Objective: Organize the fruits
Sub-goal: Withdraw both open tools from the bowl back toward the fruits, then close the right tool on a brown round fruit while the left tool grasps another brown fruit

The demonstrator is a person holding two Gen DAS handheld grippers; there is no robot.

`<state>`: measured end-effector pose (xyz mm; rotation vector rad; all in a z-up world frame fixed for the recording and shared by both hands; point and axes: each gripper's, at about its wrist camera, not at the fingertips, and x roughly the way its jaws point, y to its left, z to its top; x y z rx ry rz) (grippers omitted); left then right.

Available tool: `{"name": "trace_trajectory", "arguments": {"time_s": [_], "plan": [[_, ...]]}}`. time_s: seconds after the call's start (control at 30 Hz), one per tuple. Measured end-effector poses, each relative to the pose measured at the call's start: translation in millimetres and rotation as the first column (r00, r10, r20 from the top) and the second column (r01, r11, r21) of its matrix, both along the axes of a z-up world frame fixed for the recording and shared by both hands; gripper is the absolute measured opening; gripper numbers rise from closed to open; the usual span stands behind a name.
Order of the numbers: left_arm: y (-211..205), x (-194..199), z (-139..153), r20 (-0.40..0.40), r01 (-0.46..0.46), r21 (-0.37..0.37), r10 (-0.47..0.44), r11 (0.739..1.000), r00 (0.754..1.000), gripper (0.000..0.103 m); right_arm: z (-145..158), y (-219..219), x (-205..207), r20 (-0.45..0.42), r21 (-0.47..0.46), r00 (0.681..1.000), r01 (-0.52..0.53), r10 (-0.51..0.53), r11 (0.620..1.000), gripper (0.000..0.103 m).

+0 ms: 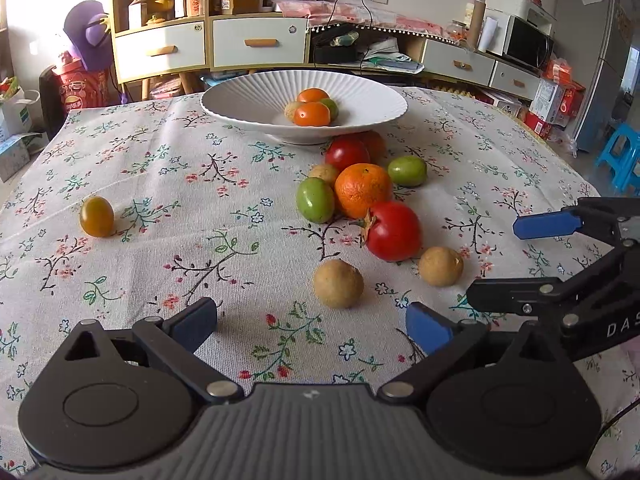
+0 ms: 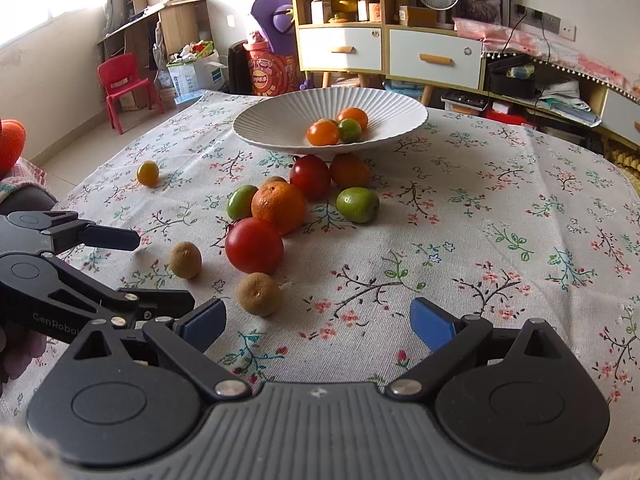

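A white ribbed bowl [image 1: 248,96] at the far side of the table holds several small fruits, orange, green and tan [image 1: 312,114]. In front of it lies a cluster: an orange [image 1: 362,190], a big red tomato [image 1: 394,232], another red tomato [image 1: 346,152], two green fruits [image 1: 315,200] and two brown longans [image 1: 338,284]. A yellow tomato [image 1: 96,216] lies alone at the left. My left gripper [image 1: 312,326] is open and empty, just short of the near longan. My right gripper [image 2: 318,322] is open and empty, near a longan [image 2: 258,288]. Each gripper shows in the other's view.
The table has a floral cloth [image 1: 200,264]. Behind it stand a wooden cabinet with drawers [image 1: 208,44], a fan, a microwave [image 1: 524,44] and boxes. A red chair [image 2: 124,84] stands on the floor at the left, and a blue stool [image 1: 620,156] at the right.
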<state>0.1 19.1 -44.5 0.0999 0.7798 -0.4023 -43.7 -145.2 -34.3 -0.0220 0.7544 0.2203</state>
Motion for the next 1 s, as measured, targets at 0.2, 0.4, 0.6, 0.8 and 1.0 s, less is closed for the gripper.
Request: {"name": "trace_trajectory", "arguments": {"time_s": [0.2,0.4,0.6,0.8,1.0], "plan": [[-3,-2,-3,0.025,0.009,0.017,-0.009,1.0,1.0,0.095,-8,3,-2,-0.02,-0.021,1.0,-0.014,0.014,1.0,0.099],[-4,-1,1,0.032,0.005,-0.003,-0.004,1.0,0.999,0.08,-11,8,-4,-0.01,-0.063,1.0,-0.027,0.026,0.998,0.101],[-4,0,4,0.024,0.015,-0.042,-0.014,0.999,1.0,0.064,-10,12,-7,-0.003,-0.084,0.999,-0.043,0.043,0.996,0.101],[-7,-1,5,0.018,0.034,-0.048,-0.034,0.998,0.999,0.049,-9,16,-7,0.004,-0.086,0.998,-0.068,0.068,0.994,0.097],[-8,-1,6,0.014,0.034,-0.057,-0.034,0.998,0.999,0.038,-8,22,-8,0.011,-0.092,0.994,-0.11,0.112,0.99,0.086]]}}
